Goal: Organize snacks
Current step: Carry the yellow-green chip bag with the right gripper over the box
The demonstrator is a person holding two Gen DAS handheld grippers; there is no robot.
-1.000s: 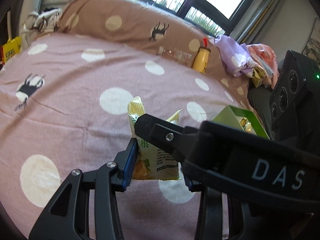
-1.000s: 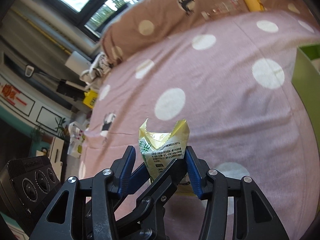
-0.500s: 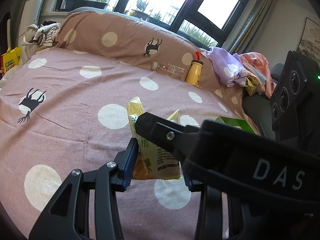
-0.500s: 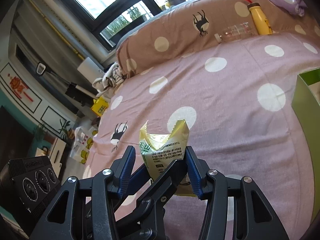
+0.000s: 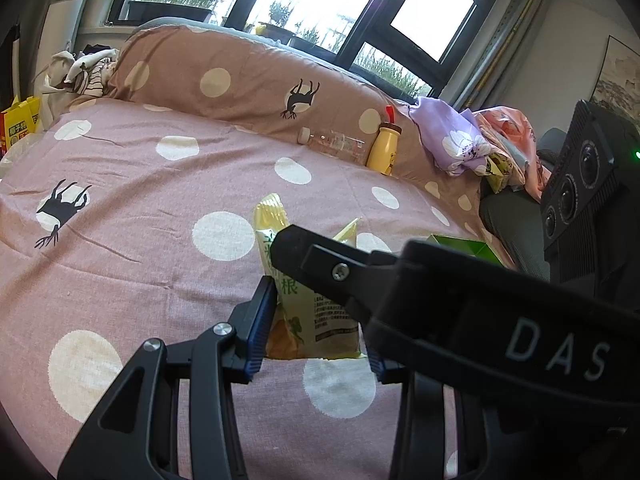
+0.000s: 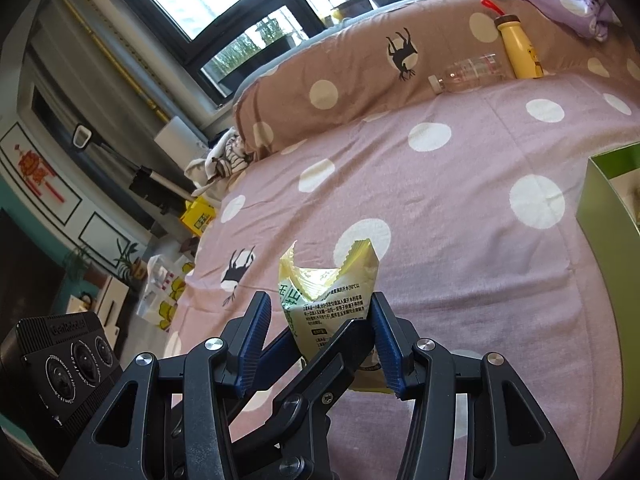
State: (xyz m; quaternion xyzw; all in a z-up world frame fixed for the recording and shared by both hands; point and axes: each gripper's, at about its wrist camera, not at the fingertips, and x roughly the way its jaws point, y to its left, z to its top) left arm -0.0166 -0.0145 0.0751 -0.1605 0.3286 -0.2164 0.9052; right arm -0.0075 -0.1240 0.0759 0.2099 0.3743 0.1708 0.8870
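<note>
A yellow-green snack bag (image 5: 316,316) stands upright over the pink dotted bedcover (image 5: 160,240), its top splayed into two corners. My left gripper (image 5: 320,340) is shut on its lower part, with the blue left pad against the bag's side. A finger (image 5: 320,264) of the right gripper crosses in front of the bag. In the right wrist view the bag (image 6: 328,304) sits between the blue pads of my right gripper (image 6: 320,340), which is shut on it, with a left finger (image 6: 340,344) lying across the bag. I cannot tell whether the bag touches the bed.
An open green box (image 5: 460,244) stands to the right on the bed, its wall (image 6: 600,216) close to the bag. A yellow bottle (image 5: 382,152) and a clear bottle (image 5: 332,142) lie against the brown pillow (image 5: 240,80). Crumpled clothes (image 5: 460,140) are at the far right.
Both cameras have tipped upward, so more of the pillow and windows shows. The bag stays between both pairs of jaws, in the same place.
</note>
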